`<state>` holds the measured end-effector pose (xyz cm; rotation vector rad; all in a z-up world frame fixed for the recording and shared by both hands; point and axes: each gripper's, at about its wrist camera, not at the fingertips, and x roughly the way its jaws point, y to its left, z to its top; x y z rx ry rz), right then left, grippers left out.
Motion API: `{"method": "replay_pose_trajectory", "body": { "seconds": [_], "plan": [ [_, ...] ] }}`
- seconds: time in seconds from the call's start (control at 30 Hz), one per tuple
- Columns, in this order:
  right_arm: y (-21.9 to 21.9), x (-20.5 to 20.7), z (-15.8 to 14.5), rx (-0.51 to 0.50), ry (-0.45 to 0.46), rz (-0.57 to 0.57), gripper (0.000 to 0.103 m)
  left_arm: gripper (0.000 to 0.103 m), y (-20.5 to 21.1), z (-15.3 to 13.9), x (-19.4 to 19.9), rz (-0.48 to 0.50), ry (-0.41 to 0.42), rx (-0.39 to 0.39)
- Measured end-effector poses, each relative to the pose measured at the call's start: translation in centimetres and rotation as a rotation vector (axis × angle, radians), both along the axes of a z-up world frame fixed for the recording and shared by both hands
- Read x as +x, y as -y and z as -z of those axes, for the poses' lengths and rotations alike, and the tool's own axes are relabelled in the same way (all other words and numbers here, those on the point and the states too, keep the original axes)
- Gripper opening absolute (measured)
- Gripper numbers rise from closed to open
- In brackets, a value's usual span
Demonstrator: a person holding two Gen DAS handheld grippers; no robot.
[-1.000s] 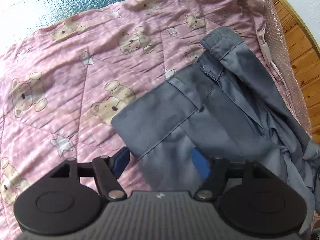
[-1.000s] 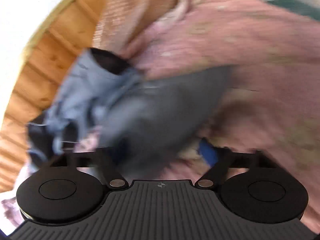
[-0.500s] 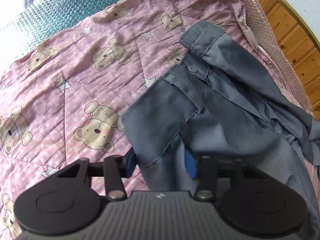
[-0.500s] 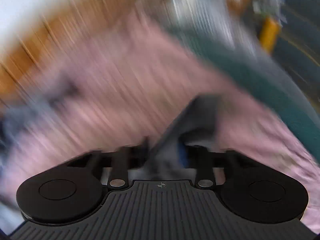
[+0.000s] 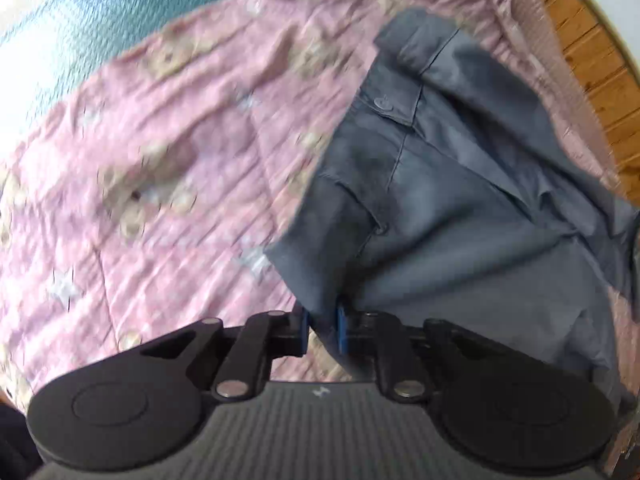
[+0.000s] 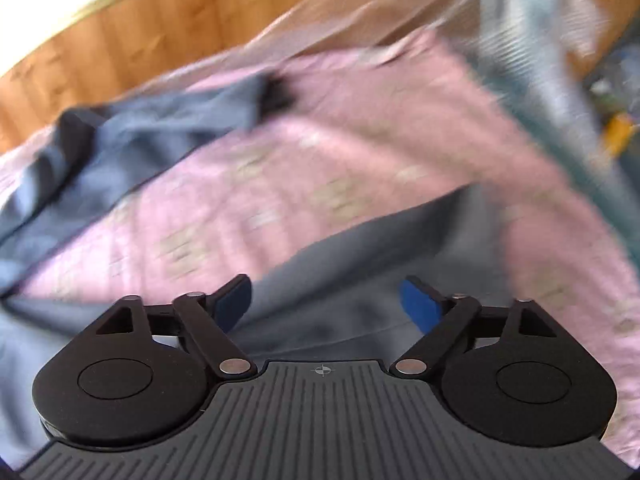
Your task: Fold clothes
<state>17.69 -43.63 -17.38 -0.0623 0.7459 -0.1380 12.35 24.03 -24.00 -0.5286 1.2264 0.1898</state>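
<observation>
A grey garment (image 5: 452, 208) with buttons and a seam lies crumpled on the right half of a pink bear-print quilt (image 5: 168, 168). My left gripper (image 5: 322, 328) is shut on the garment's near edge, the cloth pinched between its blue pads. In the right wrist view the same grey garment (image 6: 352, 280) spreads under and ahead of my right gripper (image 6: 326, 300), which stands open with its blue pads wide apart above the fabric. Another part of the garment (image 6: 132, 140) bunches at the far left. The view is blurred by motion.
The quilt (image 6: 360, 152) covers a bed with a teal patterned sheet (image 5: 132, 8) at its far end. A wooden panel (image 6: 120, 52) runs along one side, also visible as wood boards (image 5: 592, 52) at the right edge. Blurred objects (image 6: 616, 132) lie beyond the bed.
My left gripper closed from open onto the garment's edge. My right gripper swung fast, held cloth half a second ago, and now stands open over the garment.
</observation>
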Motion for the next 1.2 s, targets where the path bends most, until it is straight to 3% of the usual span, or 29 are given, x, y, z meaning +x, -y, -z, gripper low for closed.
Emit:
{"method": "replay_pose_trajectory", "body": {
  "seconds": [0.17,0.33,0.43,0.5,0.57,0.6,0.63,0.7,0.77,0.8,0.83,0.9,0.97,1.0,1.1,1.2],
  "plan": [
    [-9.8,5.1,-0.2,-0.108,0.024,-0.385,0.091,0.042,0.9,-2.6,-1.8,0.009,0.090,0.079],
    [-20.2,10.1,-0.1,-0.234,0.057,-0.794,0.097,0.043,0.5,-2.5,-4.3,-0.079,0.056,0.096],
    [-29.7,12.2,2.7,-0.415,0.104,-1.156,0.099,0.043,0.1,-3.5,-6.0,-0.129,0.068,0.108],
    [-34.9,13.3,5.2,-0.506,0.074,-1.342,0.099,0.043,0.1,-4.7,-6.6,-0.134,0.100,0.128],
    [-38.4,15.3,7.4,-0.543,-0.051,-1.456,0.074,0.043,0.4,-6.2,-6.6,-0.115,0.132,0.165],
    [-39.8,17.0,7.9,-0.521,-0.145,-1.472,0.018,0.043,0.4,-7.0,-6.1,-0.084,0.154,0.189],
    [-40.4,19.8,7.1,-0.418,-0.212,-1.407,0.004,0.044,0.5,-7.8,-5.5,-0.047,0.179,0.215],
    [-40.1,26.7,4.1,-0.121,-0.231,-1.165,0.004,0.053,0.3,-9.2,-3.4,0.033,0.256,0.265],
    [-37.7,31.3,3.0,0.100,-0.210,-0.849,0.005,0.069,-0.1,-9.7,-0.1,0.111,0.332,0.291],
    [-36.5,33.1,2.8,0.191,-0.199,-0.686,0.014,0.071,-0.4,-9.4,1.9,0.143,0.355,0.288],
    [-35.4,33.8,2.7,0.259,-0.198,-0.584,0.036,0.071,-0.7,-9.1,3.9,0.176,0.378,0.285],
    [-33.5,32.6,2.9,0.351,-0.218,-0.521,0.055,0.071,-1.3,-7.8,7.8,0.217,0.370,0.258],
    [-30.7,28.4,2.2,0.395,-0.193,-0.445,0.058,0.072,-2.0,-6.7,11.1,0.240,0.370,0.221],
    [-29.1,25.7,1.7,0.408,-0.173,-0.404,0.065,0.073,-2.5,-6.3,12.3,0.240,0.380,0.197],
    [-21.6,16.3,1.3,0.444,-0.145,-0.248,0.083,0.092,-4.4,-4.5,15.1,0.231,0.349,0.021],
    [-13.0,5.9,2.5,0.433,-0.188,0.017,0.085,0.094,-5.6,-0.8,17.2,0.209,0.231,-0.189]
  ]
}}
